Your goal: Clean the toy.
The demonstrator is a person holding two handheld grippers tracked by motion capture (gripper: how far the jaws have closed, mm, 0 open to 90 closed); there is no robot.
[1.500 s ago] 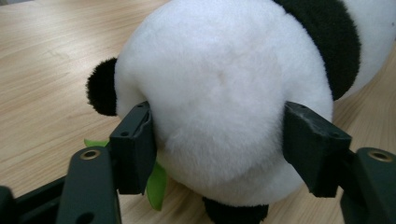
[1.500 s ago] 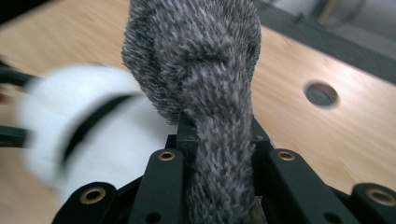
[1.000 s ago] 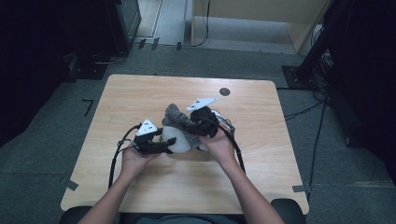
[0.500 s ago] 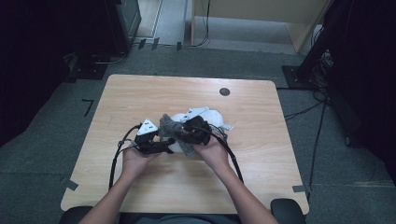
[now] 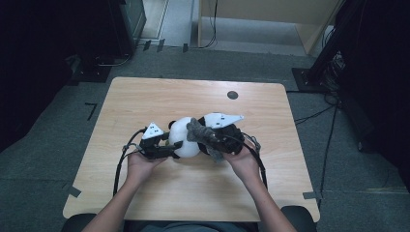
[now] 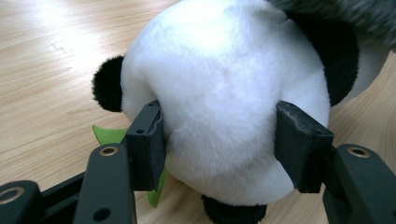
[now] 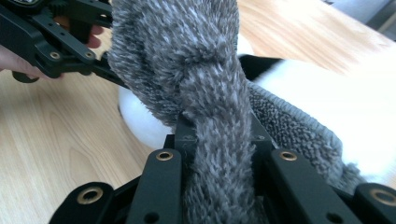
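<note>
The wooden desk (image 5: 145, 106) spans the middle of the high view, with a small dark round mark (image 5: 232, 94) near its far right edge and grey floor around it. A person's forearms come in from the near side, one hand (image 5: 140, 166) on the left and one hand (image 5: 246, 162) on the right, each with a tool. Between them, at about the middle of the desk, lies a panda plush (image 5: 183, 137), white and round with black patches; in the left gripper view a black ear and a bit of green leaf (image 6: 109, 135) show at its left side, the leaf lying against the desk. The left hand-held gripper (image 5: 169, 145) is clamped on the plush's white body, its two jaws pressed into the fur on either side. The right hand-held gripper (image 5: 205, 137) grips a grey fuzzy cloth (image 5: 198, 131), which is bunched between its narrow-set jaws and drapes over the plush's right part. In the right gripper view the cloth (image 7: 205, 84) rises thick and knotted in front of the white fur.
</note>
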